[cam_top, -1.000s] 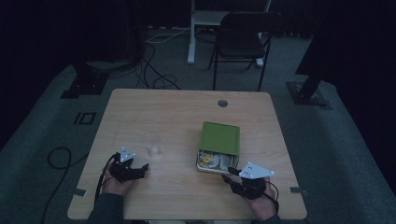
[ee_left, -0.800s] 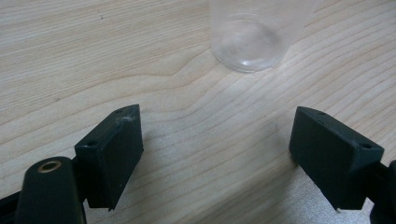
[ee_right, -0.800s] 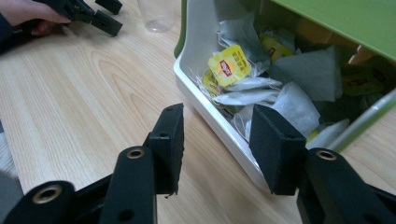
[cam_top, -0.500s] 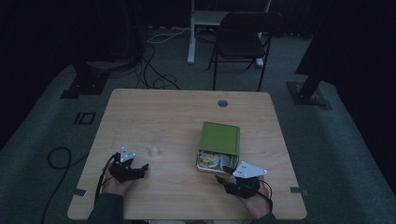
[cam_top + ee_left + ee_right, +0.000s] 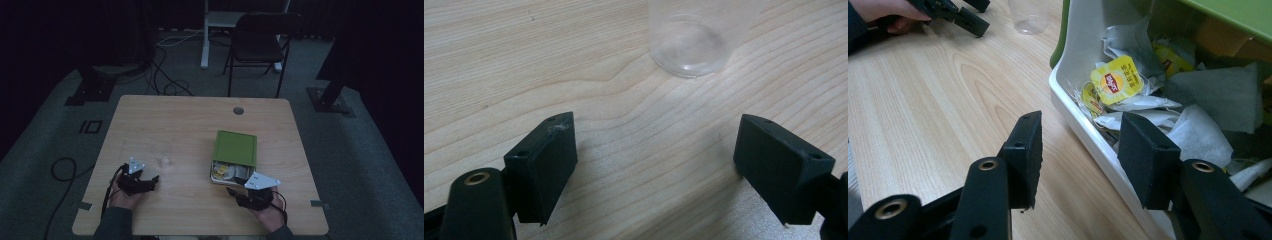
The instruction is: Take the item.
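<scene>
Tea bags (image 5: 1128, 85) are seen in the right gripper view; right gripper (image 5: 1080, 155) jaws, just opening, straddle the box (image 5: 1083, 125) rim, nothing clamped; left gripper (image 5: 656, 165) is spread wide, nothing held, bare table (image 5: 524, 60) around.

Green lid (image 5: 235, 148) on a white box (image 5: 1083, 120); yellow tea tags (image 5: 1117, 79) with red logos; pale wood-grain worktop (image 5: 180, 125); black claws.

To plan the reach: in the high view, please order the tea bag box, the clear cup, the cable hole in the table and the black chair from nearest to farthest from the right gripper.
From the right gripper:
1. Tea bag box, just ahead of it, green lid partly slid back.
2. Clear cup, to the left, near the left gripper.
3. Cable hole, at the table's far edge.
4. Black chair, on the floor beyond the table.
</scene>
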